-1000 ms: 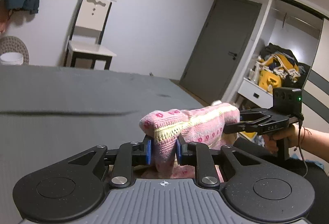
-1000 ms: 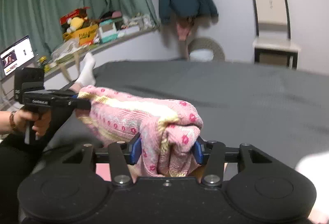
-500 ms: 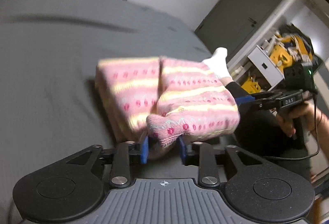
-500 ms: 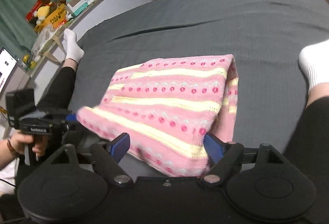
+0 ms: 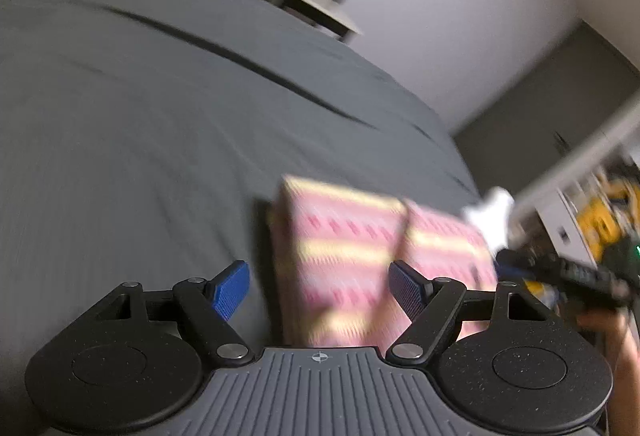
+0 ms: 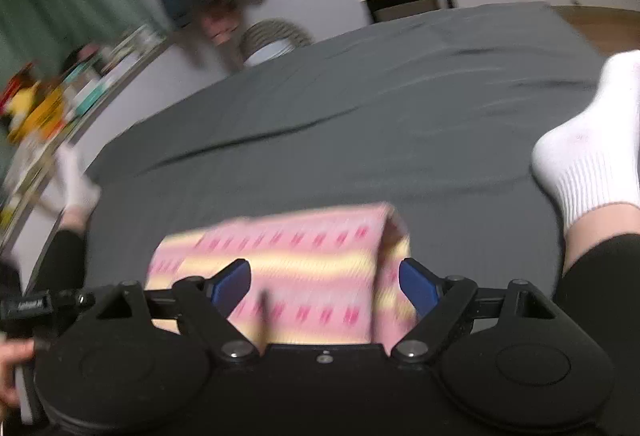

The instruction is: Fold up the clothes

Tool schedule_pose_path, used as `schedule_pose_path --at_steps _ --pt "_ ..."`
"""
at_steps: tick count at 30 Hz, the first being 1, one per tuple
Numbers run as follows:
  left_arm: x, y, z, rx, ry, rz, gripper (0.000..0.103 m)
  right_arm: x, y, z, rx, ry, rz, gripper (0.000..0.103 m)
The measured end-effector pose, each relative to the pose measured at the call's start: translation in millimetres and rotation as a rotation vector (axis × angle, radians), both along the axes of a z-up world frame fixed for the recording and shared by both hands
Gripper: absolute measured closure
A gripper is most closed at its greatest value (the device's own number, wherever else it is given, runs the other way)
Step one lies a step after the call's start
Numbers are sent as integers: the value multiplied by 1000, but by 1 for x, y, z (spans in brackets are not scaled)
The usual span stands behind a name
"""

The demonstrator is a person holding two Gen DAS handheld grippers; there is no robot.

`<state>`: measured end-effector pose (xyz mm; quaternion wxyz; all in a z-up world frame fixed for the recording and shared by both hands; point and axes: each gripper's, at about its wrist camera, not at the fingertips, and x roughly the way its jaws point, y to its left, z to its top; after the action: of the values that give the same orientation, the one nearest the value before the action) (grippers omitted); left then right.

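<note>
pink striped knit garment (image 5: 360, 260), shown folded into a compact block on the grey bed cover (image 5: 120, 123), near its front edge. left gripper (image 5: 320, 288) and right gripper (image 6: 326, 284) are both held spread wide, with nothing clasped. the knit is judged soft, light and limp; it is best taken by the doubled edge at a corner, where the layers stay together

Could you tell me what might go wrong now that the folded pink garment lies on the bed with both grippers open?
1. The left gripper and right gripper both hang open close over the pink knit garment; pulling away carelessly, a finger could snag it and undo the fold.
2. The white-socked foot rests on the grey bedsheet near the garment; it might nudge the fold if it shifts.
</note>
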<state>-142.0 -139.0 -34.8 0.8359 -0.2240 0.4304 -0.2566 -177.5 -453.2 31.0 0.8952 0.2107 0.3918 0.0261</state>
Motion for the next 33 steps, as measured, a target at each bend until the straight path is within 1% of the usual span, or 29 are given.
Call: schedule_pose_path --at_steps 1,3,4,5,6,7,8,9,10,13,15,16,19,21,22,23,24,26,27,28,29,30,31,33 --pt "8 -3 -1 -18 -6 17 27 6 -1 -4 1 -7 -37 28" --pt "22 -9 -8 -39 1 49 29 14 -7 -13 67 -10 -83 40" --pt "27 -12 -13 -46 24 59 40 15 -11 -19 114 -10 -97 48" --pt "33 -15 -19 -59 53 63 48 17 -14 -26 161 -10 -112 52" --pt "38 -17 -25 -74 80 68 65 18 -17 -32 189 -6 -121 62" --pt "42 -19 -33 -95 99 78 78 20 -18 -38 209 0 -127 82" --pt "44 -21 -38 -111 102 88 80 21 -20 -42 229 -4 -126 91" --pt "45 -24 -42 -118 95 98 86 21 -22 -46 249 -13 -120 94" --pt "46 -26 -45 -124 83 109 92 22 -23 -47 255 -27 -114 94" --pt "44 -31 -46 -112 26 131 94 21 -22 -36 209 -86 -84 95" --pt "43 -32 -47 -84 3 138 95 18 -21 -27 181 -116 -97 95" --pt "43 -32 -48 -75 -2 139 95 16 -22 -25 166 -117 -115 95" --pt "45 -23 -49 -88 -5 150 95 16 -20 -31 95 -88 -143 95" --pt "48 -22 -47 -80 -22 154 95 18 -19 -35 73 -77 -156 95" --pt "49 -19 -47 -85 -14 157 95 19 -20 -37 72 -70 -162 95" --pt "53 -20 -50 -95 14 148 95 21 -19 -39 72 -59 -165 95" --pt "56 -20 -53 -109 39 141 95 22 -19 -41 77 -39 -152 95" --pt "57 -16 -53 -160 62 133 95 21 -17 -45 102 -12 -127 89" --pt "57 -14 -52 -188 68 129 94 19 -16 -45 114 -14 -122 82" --pt "55 -12 -50 -218 72 124 92 15 -15 -43 129 -21 -119 69" --pt "53 -10 -48 -240 77 120 87 11 -16 -39 149 -29 -118 61" --pt "50 -8 -46 -245 82 115 74 6 -17 -35 171 -37 -120 47" --pt "45 -6 -41 -241 80 105 51 -1 -16 -30 182 -44 -113 40" --pt "31 -1 -33 -228 62 84 26 -14 -13 -20 194 -58 -94 39"
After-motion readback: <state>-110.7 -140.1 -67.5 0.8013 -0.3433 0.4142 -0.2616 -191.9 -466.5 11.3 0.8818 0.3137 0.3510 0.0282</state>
